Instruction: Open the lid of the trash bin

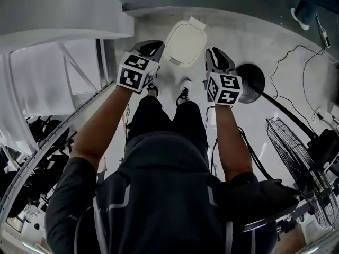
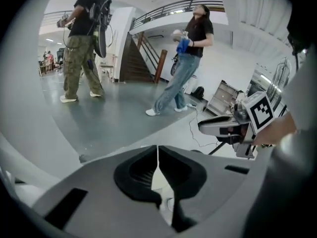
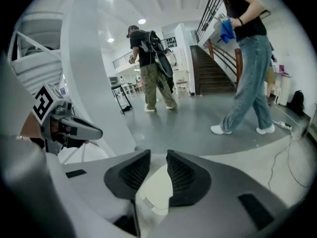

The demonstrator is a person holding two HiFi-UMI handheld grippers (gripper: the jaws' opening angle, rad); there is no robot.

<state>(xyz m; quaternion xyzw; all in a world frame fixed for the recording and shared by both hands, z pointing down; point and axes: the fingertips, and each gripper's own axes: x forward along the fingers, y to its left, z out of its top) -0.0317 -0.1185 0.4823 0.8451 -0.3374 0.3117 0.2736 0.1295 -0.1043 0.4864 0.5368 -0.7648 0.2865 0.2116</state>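
The white trash bin (image 1: pixel 185 41) stands on the floor ahead of the person's feet, its pale rounded lid down. My left gripper (image 1: pixel 153 47) hangs above and to the left of it with its jaws shut and empty (image 2: pixel 157 155). Just right of the bin, my right gripper (image 1: pixel 216 56) has its jaws a little apart (image 3: pixel 158 165), and nothing is between the pads. The bin lid (image 3: pixel 156 190) shows below through that gap. Each gripper appears in the other's view: the right gripper (image 2: pixel 218 127) and the left gripper (image 3: pixel 81 129). Neither touches the bin.
A black round stand base (image 1: pixel 253 77) sits right of the bin, with a floor fan (image 1: pixel 302 168) and cables (image 1: pixel 296 52) further right. A white stair structure (image 1: pixel 63 20) rises on the left. Two people (image 2: pixel 84 43) (image 2: pixel 185 58) walk across the grey floor beyond.
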